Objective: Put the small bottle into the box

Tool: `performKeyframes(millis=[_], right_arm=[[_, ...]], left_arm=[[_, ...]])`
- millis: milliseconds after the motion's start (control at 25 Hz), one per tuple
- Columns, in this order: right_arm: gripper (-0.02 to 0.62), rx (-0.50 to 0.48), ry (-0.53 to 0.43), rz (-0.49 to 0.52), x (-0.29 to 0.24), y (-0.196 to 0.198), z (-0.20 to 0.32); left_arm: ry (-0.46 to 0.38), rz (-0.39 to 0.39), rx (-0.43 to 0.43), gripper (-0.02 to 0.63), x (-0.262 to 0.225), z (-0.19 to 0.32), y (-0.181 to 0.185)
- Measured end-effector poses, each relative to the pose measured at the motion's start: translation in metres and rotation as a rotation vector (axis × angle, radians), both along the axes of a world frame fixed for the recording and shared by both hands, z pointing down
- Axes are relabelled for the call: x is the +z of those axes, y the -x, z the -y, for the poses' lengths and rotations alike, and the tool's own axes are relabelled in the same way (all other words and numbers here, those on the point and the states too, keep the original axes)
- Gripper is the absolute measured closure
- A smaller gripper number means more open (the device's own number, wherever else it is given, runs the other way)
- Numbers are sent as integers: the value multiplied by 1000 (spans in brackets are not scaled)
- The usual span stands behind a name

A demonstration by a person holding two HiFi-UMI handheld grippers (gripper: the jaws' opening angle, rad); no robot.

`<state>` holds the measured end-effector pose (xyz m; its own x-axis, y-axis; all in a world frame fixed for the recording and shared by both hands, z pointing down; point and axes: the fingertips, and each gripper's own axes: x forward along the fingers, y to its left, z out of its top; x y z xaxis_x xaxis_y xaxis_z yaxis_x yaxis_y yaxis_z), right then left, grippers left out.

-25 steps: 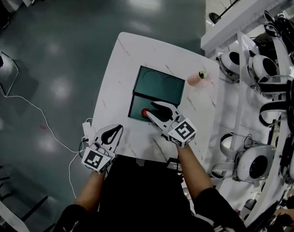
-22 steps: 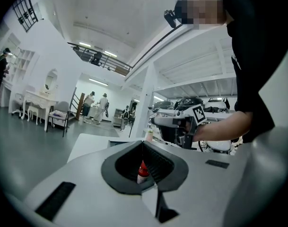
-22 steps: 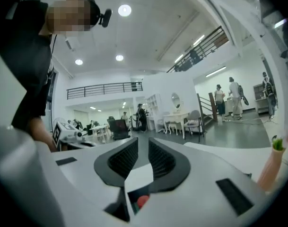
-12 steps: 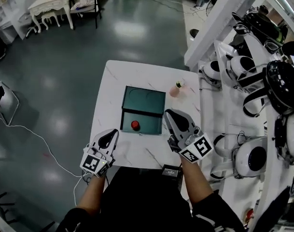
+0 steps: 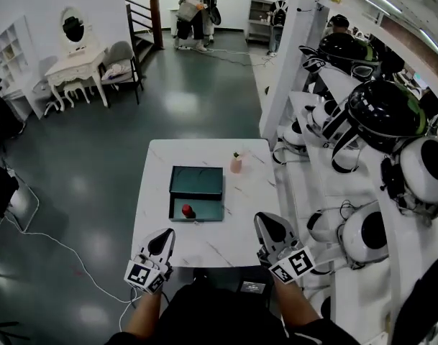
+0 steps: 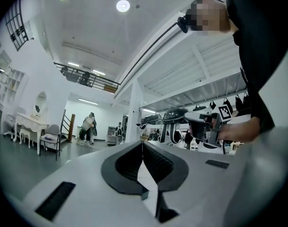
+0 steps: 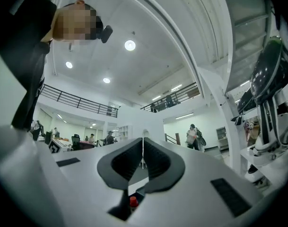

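Nearest the person, the left gripper (image 5: 162, 241) and the right gripper (image 5: 267, 226) hang at the near edge of the white table (image 5: 150, 192), each with its jaws pressed together on nothing. Past them, the open teal box (image 5: 208, 208) sits mid-table with the red small bottle (image 5: 186, 210) inside, toward its left. A pink bottle (image 5: 236, 164) stands just beyond the box's far right corner.

One table (image 5: 204, 246), one box (image 5: 197, 182), one red-capped bottle (image 5: 186, 210) (boxed), one pink container (image 5: 236, 164), two hand-held grippers (image 5: 166, 233) (image 5: 263, 220)
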<state>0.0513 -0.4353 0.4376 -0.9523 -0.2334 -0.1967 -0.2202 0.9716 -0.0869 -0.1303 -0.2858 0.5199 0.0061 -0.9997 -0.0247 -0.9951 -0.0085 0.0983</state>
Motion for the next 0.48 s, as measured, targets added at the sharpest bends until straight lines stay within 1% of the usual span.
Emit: performKeyframes(millis=[40,160,240,360,480], right_arm=[[561,12,-2,-8,4,-11,-5],[561,58,-4,-39,18,-44,-19],[561,87,7,-54,27,-63,-29],[561,120,27,-72,42,-86,-42],[561,133,65,-80,58,-101,-56]], left_arm=[[-1,7,1,589,-1,-4,-9],[2,-12,-13,589,-3,-20,-35],[8,-3,-27,589,-4,-35,-49],[25,15,-46,589,-3,-58,-65],[50,20,-60,589,-6,-73,-77]])
